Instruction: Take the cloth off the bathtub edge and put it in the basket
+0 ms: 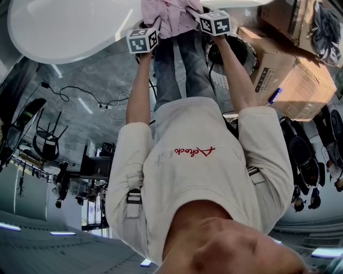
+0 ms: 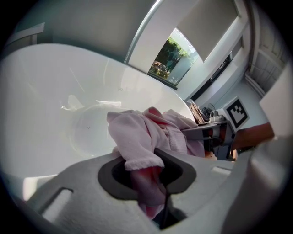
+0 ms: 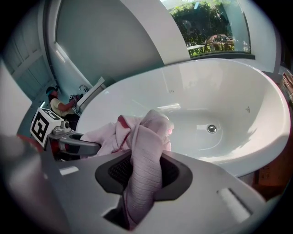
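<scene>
Since the cloth (image 1: 170, 16) seems too broad for one claw, the head view shows left gripper (image 1: 151, 29) and right gripper (image 1: 199, 21) sharing it at the bathtub (image 1: 64, 27) edge. Left gripper view: jaws clenched on one bunched end. Right gripper view: jaws clamped on the other.

Cloth (image 2: 137, 137) soft ribbed terry, matt; bathtub (image 3: 238, 91) glossy, smooth; boxes (image 1: 300, 80) matt cardboard.

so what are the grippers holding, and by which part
Both hold the pink cloth: the left gripper pinches one bunched fold, the right gripper another.
</scene>
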